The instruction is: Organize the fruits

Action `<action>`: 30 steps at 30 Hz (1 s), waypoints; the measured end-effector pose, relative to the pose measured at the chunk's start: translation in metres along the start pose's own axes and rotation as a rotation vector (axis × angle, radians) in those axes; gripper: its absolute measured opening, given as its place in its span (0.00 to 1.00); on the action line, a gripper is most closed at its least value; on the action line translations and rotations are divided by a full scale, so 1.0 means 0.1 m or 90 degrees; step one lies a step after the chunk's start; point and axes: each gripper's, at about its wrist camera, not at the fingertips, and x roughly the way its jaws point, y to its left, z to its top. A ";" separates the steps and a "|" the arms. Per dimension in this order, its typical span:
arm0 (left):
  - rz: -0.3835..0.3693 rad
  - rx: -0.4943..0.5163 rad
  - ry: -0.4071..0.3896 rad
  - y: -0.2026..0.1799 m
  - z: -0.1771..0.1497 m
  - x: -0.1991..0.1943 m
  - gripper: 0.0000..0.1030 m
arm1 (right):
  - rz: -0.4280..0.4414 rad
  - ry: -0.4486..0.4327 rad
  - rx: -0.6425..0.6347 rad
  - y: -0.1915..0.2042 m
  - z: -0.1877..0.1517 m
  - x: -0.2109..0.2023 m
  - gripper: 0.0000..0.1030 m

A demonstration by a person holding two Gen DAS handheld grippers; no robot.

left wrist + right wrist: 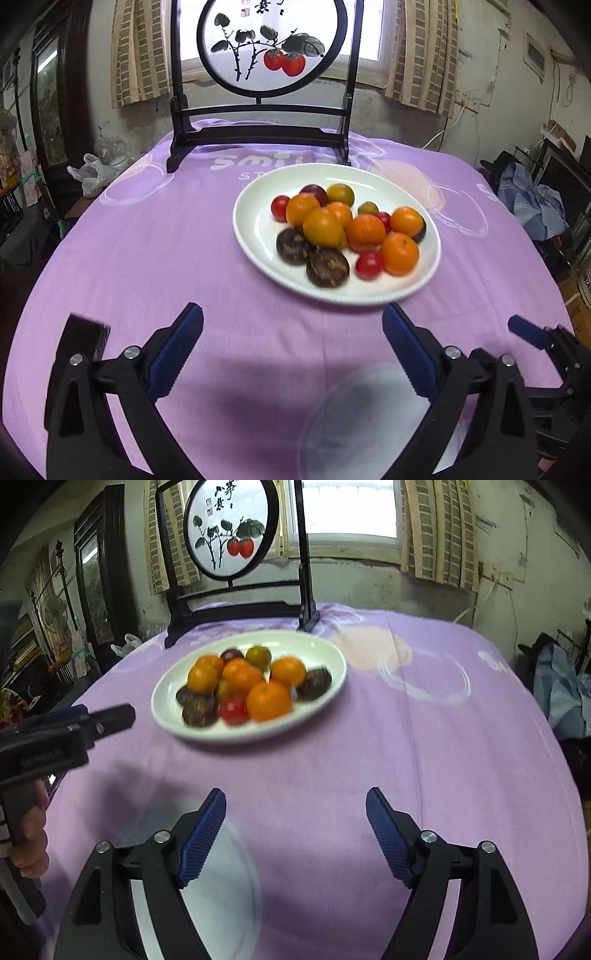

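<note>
a white plate [258, 236] is seen on the table [147, 240], which is covered by a purple cloth, and the plate is taken here as the landmark. the fruits are heaped on the plate: several oranges [400, 253], small red tomatoes [369, 265], dark brown round fruits [327, 267], a yellow-orange pear-shaped fruit [323, 228], a dark purple fruit [314, 192] and a greenish-yellow one [340, 194] at the far side of the pile. all of the fruit lies inside the plate's rim; none is seen on the cloth. behind the plate, at the far edge of the table, a dark wooden stand [258, 129] with a round painted screen [271, 44] of red fruit is set upright. on the near side of the plate, a second pale plate [229, 867] is made out only as a blur on the cloth, under the grippers. the left hand-held gripper [291, 347] is held on the near side of the fruit plate, its blue-padded fingers [177, 350] spread wide apart with nothing between them. the right hand-held gripper [295, 830] is likewise held on the near side of the plate, its fingers [203, 838] wide apart and gripping nothing. in the right wrist view the left hand-held gripper's body appears to the left of the plate, with the person's left hand [33, 845] wrapped around its handle. the plate and fruit are slightly blurred in both views.
</note>
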 end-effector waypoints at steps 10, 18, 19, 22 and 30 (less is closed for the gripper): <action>-0.011 0.005 0.018 -0.07 -0.53 -0.14 0.93 | -0.003 -0.044 -0.001 0.06 -0.27 -0.26 0.80; -0.016 0.015 0.042 -0.06 -0.59 -0.02 0.93 | -0.046 -0.045 -0.033 0.07 -0.28 -0.24 0.80; -0.025 0.012 0.048 -0.06 -0.60 -0.01 0.93 | -0.041 -0.042 -0.030 0.06 -0.28 -0.23 0.80; -0.032 0.011 0.055 -0.06 -0.60 -0.01 0.93 | -0.046 -0.042 -0.035 0.07 -0.29 -0.24 0.81; -0.040 0.004 0.064 -0.06 -0.62 0.01 0.93 | -0.045 -0.024 -0.038 0.08 -0.32 -0.19 0.81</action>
